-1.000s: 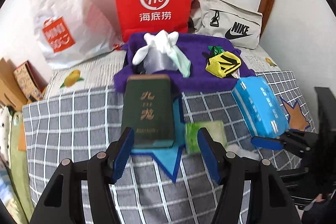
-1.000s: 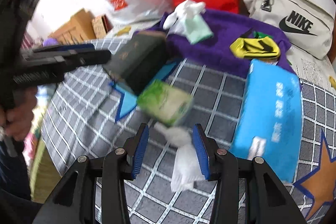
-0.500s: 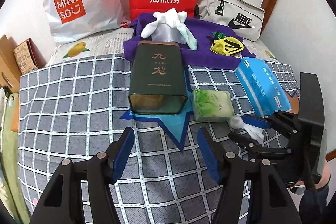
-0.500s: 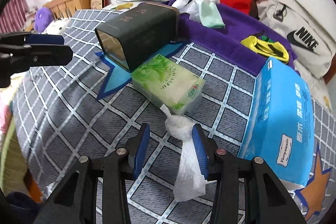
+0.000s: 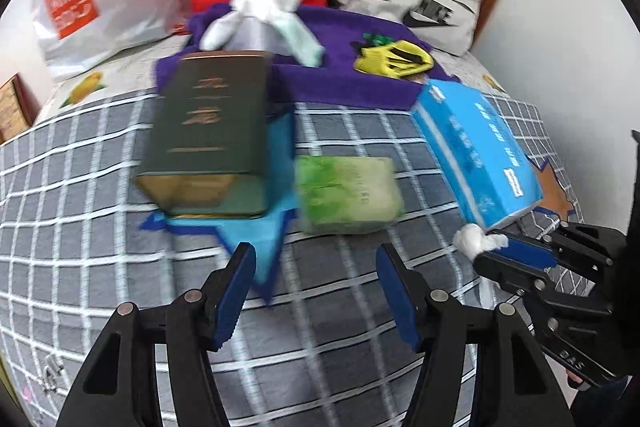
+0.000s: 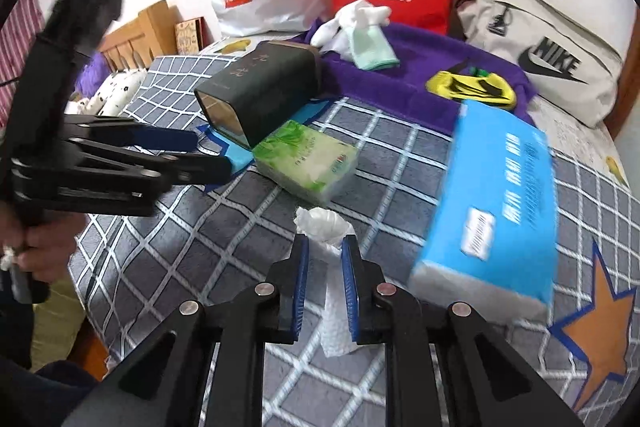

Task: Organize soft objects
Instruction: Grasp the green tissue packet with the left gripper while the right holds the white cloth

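In the right wrist view the right claw sits low in the centre of the frame, its jaws closing on a crumpled white tissue that bulges above the blue pads and trails down between them. The left claw hangs released with nothing between its jaws, at the bottom centre of the left wrist view above the grey checked bedspread. Just above the tissue lies a green tissue pack, touching a dark green tin lying on its side at centre left. A blue tissue pack fills the right. Behind, a purple towel carries white and mint cloths and a yellow item.
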Demonstrator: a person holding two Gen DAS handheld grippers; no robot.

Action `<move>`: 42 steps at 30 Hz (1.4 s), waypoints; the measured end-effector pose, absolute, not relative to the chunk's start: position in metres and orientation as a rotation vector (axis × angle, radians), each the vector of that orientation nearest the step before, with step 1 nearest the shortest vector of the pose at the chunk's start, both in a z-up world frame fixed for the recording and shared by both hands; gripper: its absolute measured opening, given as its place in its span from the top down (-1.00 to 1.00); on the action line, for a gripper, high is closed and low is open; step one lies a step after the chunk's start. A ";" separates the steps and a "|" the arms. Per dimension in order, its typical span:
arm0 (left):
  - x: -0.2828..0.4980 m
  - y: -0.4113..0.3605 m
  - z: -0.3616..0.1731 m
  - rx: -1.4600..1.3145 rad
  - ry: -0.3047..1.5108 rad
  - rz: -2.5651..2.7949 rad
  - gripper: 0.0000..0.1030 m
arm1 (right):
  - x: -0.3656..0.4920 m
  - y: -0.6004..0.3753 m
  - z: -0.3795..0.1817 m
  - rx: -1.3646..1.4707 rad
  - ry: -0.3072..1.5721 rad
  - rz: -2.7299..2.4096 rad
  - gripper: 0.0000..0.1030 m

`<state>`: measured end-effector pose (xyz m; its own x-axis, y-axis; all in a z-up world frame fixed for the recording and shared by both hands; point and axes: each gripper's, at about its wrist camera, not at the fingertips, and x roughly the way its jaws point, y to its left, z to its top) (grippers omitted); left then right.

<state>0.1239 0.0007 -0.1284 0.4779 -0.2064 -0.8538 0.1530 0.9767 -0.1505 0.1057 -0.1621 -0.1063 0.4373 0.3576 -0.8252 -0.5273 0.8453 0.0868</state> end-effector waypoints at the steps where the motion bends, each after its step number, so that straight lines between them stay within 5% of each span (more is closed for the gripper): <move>1: 0.125 -0.005 -0.130 -0.051 1.050 -0.220 -0.17 | 0.103 -0.167 -0.105 -0.199 0.973 0.536 0.67; 6: 0.133 -0.026 -0.142 -0.067 1.059 -0.200 -0.32 | 0.092 -0.191 -0.106 -0.195 0.981 0.503 0.67; 42: 0.165 -0.065 -0.166 -0.078 1.082 -0.098 -0.37 | 0.099 -0.234 -0.146 -0.084 1.049 0.523 0.43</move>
<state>0.1647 -0.0651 -0.1664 0.4661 -0.1177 -0.8769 0.0412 0.9929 -0.1114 0.0992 -0.2345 -0.1460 0.3890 0.3711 -0.8432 -0.4497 0.8753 0.1778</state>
